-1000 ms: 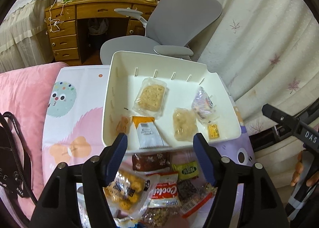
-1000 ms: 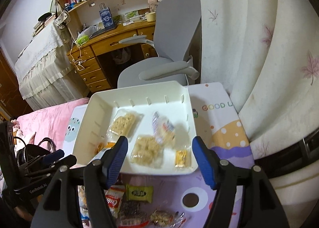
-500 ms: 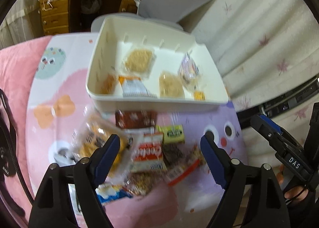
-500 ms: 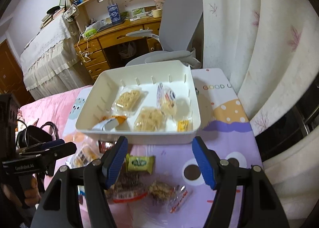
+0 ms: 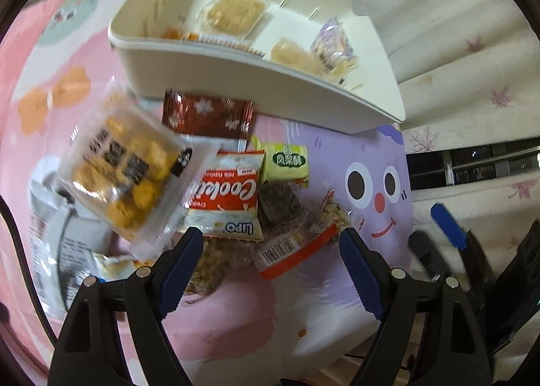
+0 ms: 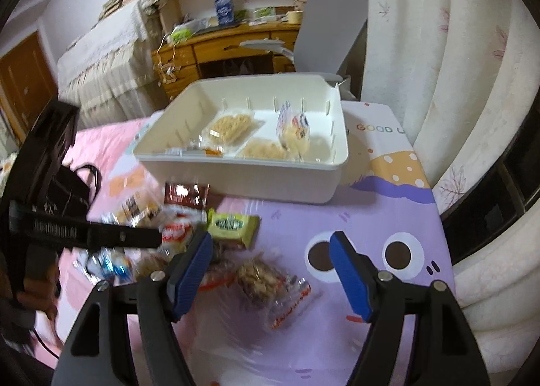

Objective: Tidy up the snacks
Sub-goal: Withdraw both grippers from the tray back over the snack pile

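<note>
A white bin (image 5: 256,82) (image 6: 243,180) stands at the back of the cartoon tablecloth with several wrapped snacks inside. In front of it lies a loose pile: a brown packet (image 5: 209,116), a green packet (image 5: 287,163) (image 6: 233,225), a red-and-white cookie packet (image 5: 229,197) and a clear pack of orange pieces (image 5: 125,166). My left gripper (image 5: 270,244) hangs open just above the pile's near edge, over a clear red-edged packet (image 5: 293,251). My right gripper (image 6: 270,244) is low over a clear nut packet (image 6: 263,278). Its jaws are opening and the pads do not touch the packet.
A grey office chair (image 6: 334,25) and a wooden desk (image 6: 229,42) stand behind the bin. A pale curtain (image 6: 438,48) hangs along the right. A black bag (image 6: 81,180) lies on the pink bedding at left. The other gripper crosses each view's edge.
Both grippers have dropped and pulled back from the bin to just above the snack pile. Both sets of jaws stand wider than before.
</note>
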